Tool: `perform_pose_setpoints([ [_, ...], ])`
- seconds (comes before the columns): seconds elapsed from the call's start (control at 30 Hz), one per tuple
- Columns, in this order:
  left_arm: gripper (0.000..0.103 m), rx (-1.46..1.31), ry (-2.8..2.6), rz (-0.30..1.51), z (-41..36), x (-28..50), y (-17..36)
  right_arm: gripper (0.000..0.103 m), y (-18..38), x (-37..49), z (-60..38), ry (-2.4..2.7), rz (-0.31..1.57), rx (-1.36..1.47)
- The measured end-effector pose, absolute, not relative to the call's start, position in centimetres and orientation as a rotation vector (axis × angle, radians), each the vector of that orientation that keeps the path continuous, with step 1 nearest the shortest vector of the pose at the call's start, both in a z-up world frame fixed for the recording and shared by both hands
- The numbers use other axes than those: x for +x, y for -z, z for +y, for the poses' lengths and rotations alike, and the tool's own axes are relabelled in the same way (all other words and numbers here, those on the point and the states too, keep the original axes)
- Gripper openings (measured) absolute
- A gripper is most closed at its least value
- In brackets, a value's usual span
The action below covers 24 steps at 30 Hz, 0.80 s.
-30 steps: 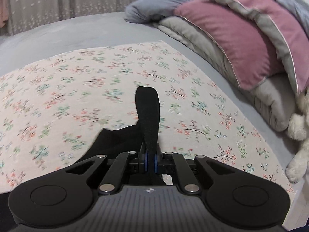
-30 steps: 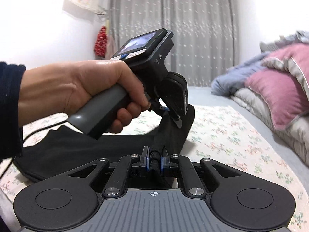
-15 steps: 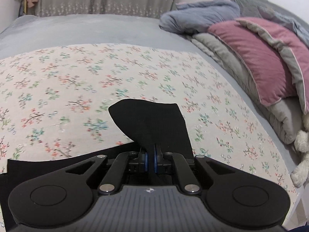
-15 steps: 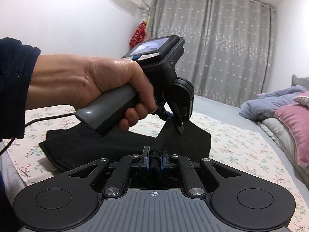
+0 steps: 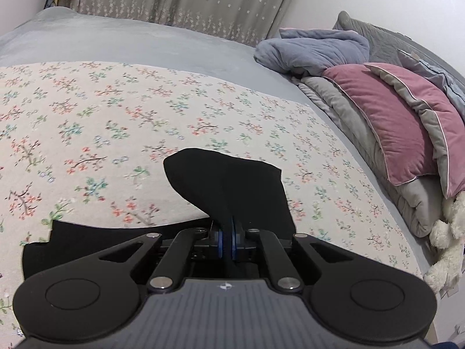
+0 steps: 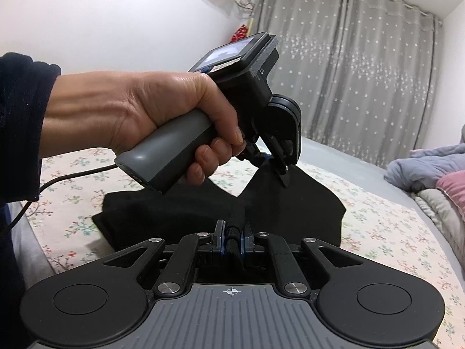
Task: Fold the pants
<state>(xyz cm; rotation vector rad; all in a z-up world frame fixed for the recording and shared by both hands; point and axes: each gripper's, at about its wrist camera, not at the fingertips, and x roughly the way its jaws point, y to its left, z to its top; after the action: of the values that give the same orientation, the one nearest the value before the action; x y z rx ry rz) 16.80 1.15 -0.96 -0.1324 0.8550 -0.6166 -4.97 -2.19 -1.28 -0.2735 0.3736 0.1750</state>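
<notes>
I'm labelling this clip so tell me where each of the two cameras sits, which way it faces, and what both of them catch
Left wrist: rides on the left gripper, facing down its shut fingers across the floral sheet toward the pillows; no hand or sleeve shows.
Right wrist: rides on the right gripper, facing the curtain; the person's left hand and dark sleeve show, holding the left gripper.
Shared: the black pants, pinched by both grippers, plus sheet, curtain and pillows.

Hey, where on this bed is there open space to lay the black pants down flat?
The floral sheet is bare ahead of the pants, up to the grey bedspread by the curtain. The pillow side is crowded: pink pillow, blue quilt, plush toy.
</notes>
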Motion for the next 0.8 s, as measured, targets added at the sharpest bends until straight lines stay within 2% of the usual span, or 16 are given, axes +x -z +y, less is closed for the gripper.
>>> perform_pose_setpoints([
  [0.13, 0.014, -0.200, 0.609, 0.877, 3.2, 17.3, 2.3, 0.009, 1.4, -4.7, -1.0, -0.195, 0.384, -0.292],
  [0.53, 0.014, -0.215, 0.626, 0.841, 7.2, 19.0, 0.8, 0.009, 0.7, -2.6, 2.7, -0.237, 0.389, -0.286],
  [0.8, 0.014, -0.238, 0.603, 0.883, 10.3, 19.5, 2.0, 0.009, 0.6, -1.6, 5.3, -0.290, 0.399, -0.297],
])
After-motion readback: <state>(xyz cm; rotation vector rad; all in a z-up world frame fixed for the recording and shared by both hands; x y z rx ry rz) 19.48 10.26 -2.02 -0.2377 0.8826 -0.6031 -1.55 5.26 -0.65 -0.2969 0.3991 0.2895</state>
